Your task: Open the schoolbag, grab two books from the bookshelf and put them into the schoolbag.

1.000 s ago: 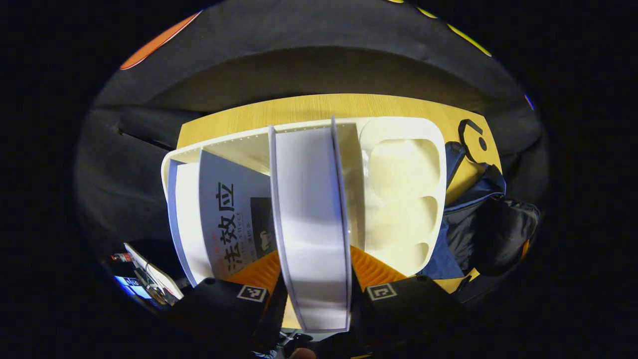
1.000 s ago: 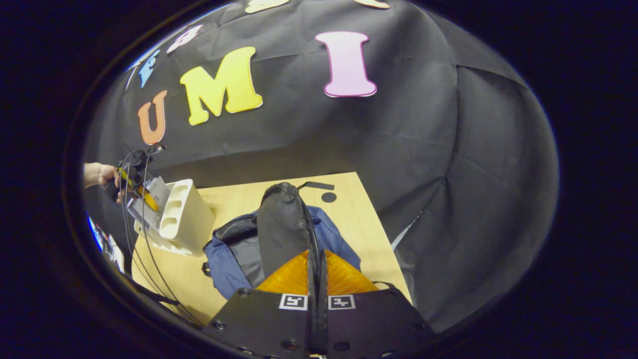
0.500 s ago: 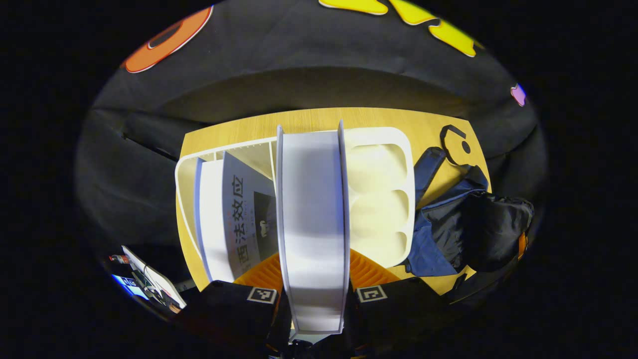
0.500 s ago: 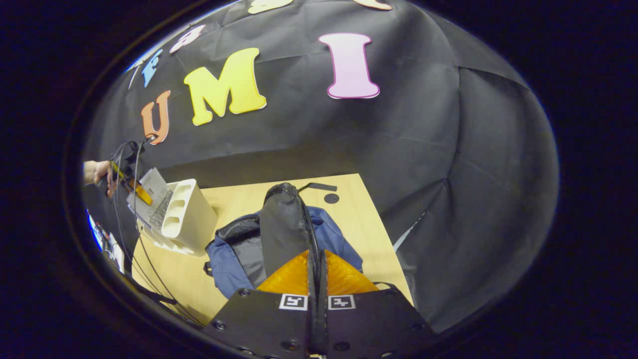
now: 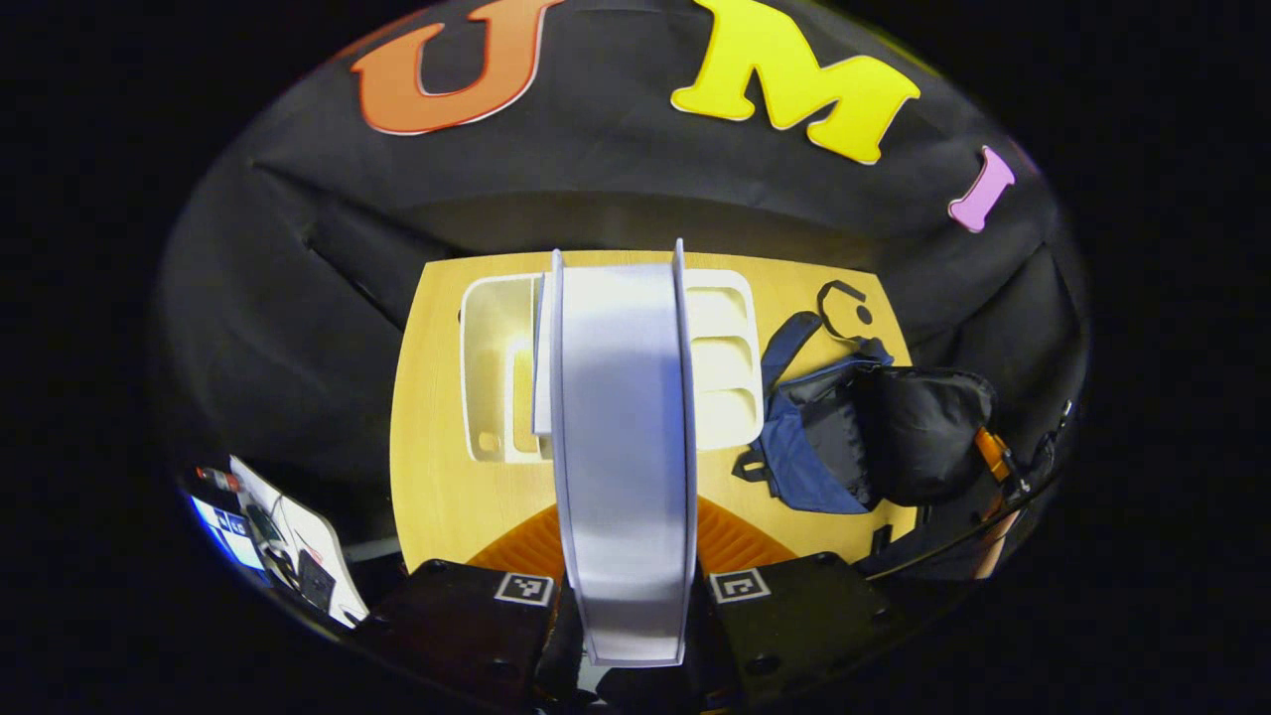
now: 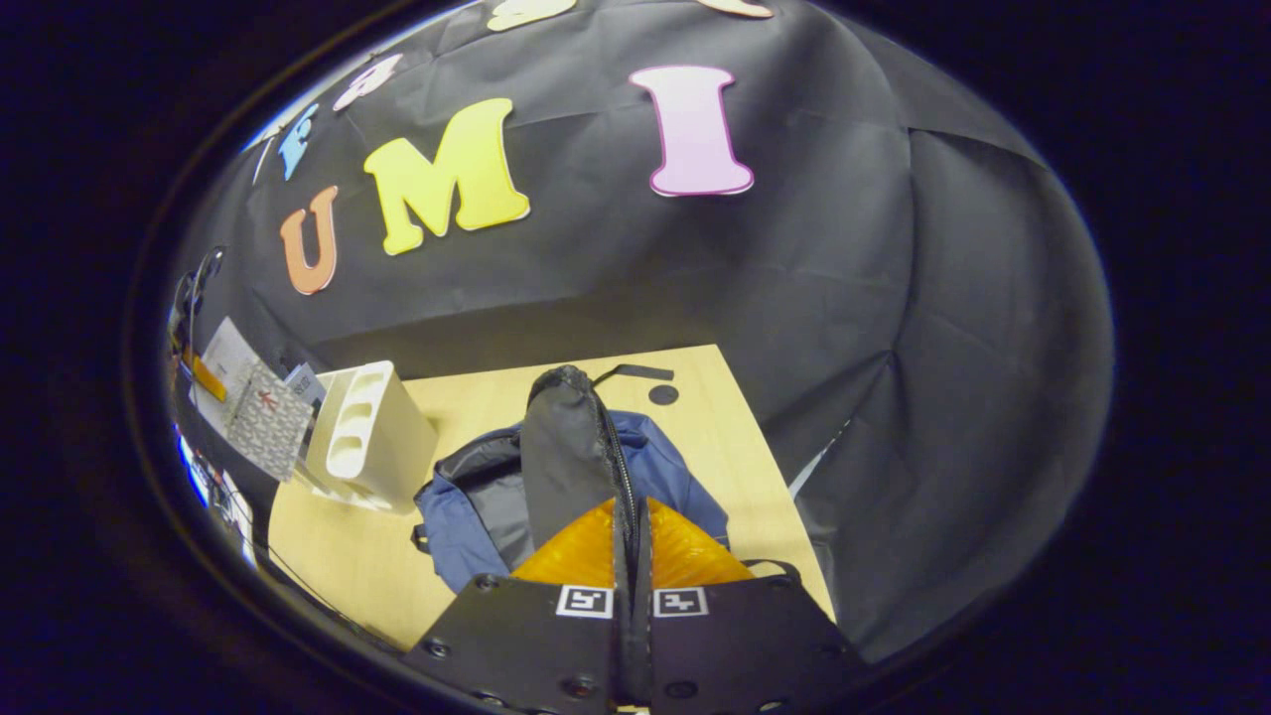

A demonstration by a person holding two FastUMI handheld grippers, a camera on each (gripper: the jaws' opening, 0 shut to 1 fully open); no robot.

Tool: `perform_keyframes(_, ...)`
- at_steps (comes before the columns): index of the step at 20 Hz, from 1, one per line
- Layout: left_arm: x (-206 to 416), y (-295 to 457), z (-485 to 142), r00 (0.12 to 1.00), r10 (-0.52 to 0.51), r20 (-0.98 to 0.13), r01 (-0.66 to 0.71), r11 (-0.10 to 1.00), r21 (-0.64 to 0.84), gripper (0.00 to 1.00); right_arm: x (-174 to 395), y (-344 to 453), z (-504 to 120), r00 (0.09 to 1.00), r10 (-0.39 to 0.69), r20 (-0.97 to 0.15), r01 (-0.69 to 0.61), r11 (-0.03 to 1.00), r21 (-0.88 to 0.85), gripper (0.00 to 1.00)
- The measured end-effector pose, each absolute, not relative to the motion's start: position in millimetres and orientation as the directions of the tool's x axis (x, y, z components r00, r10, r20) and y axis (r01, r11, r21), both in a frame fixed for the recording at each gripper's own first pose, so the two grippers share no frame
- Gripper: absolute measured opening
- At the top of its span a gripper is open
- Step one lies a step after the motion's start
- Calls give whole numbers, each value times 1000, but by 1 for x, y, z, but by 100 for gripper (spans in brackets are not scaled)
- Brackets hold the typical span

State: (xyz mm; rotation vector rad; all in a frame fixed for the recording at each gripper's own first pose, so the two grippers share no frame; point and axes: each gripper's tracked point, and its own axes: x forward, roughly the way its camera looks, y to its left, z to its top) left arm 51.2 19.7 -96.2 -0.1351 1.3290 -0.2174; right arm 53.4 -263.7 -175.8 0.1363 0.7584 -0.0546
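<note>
My left gripper (image 5: 624,531) is shut on a book (image 5: 621,427), held edge-on with its white pages toward the camera, high above the table. Below it the white bookshelf (image 5: 496,367) stands on the wooden table (image 5: 427,467) with another book (image 5: 541,367) still upright inside. To its right lies the blue and black schoolbag (image 5: 844,437). In the right gripper view, my right gripper (image 6: 633,521) is shut on the schoolbag's black flap (image 6: 566,457) by its zipper edge, holding it raised. The lifted book (image 6: 263,417) hangs left of the bookshelf (image 6: 372,437).
A black strap loop with a round disc (image 5: 844,303) lies on the table behind the bag. A desk with screens and cables (image 5: 278,516) sits off the table's near left corner. Bare tabletop (image 6: 338,566) shows in front of the shelf.
My left gripper has risen and drawn back with the book, which has come out of the shelf. The right gripper keeps its hold on the flap and has not moved.
</note>
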Motion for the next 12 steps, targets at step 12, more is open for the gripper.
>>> perform_keyframes(12,-16,-171,-126,275,-728,-628,58,664,-745,43,61,-250,-168,715,-28,-699,25,1000,-16,0)
